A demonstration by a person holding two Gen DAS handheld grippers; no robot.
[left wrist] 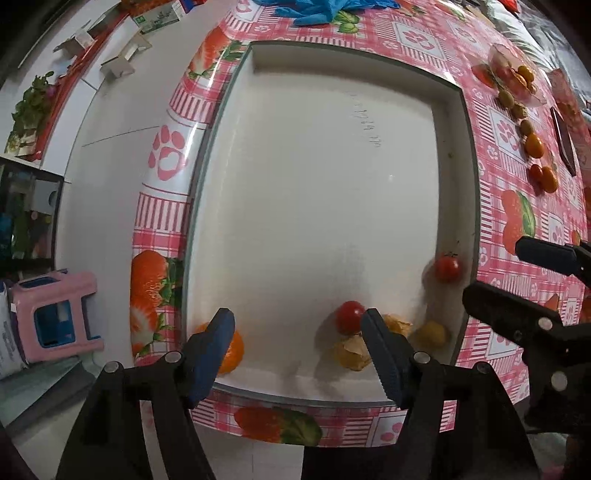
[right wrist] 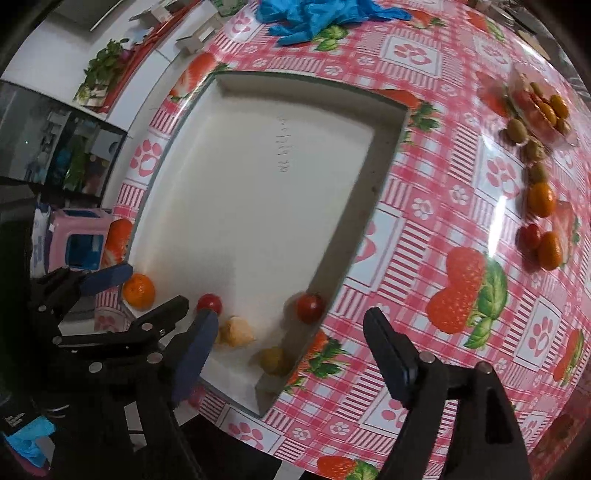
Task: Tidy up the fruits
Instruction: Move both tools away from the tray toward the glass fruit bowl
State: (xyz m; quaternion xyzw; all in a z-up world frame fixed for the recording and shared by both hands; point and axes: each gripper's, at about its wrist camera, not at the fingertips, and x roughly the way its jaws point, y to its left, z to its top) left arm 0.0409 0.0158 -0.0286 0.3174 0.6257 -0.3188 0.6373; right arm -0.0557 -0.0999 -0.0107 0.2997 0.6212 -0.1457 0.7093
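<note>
A white tray (left wrist: 314,166) lies on the pink checked tablecloth. Along its near edge sit an orange (left wrist: 234,352), a red tomato (left wrist: 350,316), two papery husked fruits (left wrist: 351,356), a yellow fruit (left wrist: 432,334) and a second red tomato (left wrist: 447,268). My left gripper (left wrist: 299,350) hangs open over that edge. One blue pad stands in front of the orange, the other beside the husked fruits, and neither presses on anything. My right gripper (right wrist: 293,354) is open above the tray's near right corner, over the yellow fruit (right wrist: 273,359), with the second tomato (right wrist: 310,306) just beyond. The left gripper (right wrist: 154,286) shows by the orange (right wrist: 139,291).
More small fruits lie loose on the cloth at far right: orange ones (right wrist: 541,199), a red one (right wrist: 530,236), green ones (right wrist: 517,129), beside a clear plastic box (right wrist: 543,107). Blue gloves (right wrist: 321,14) lie beyond the tray. The table edge runs just below the tray; a pink stool (left wrist: 55,314) stands on the floor.
</note>
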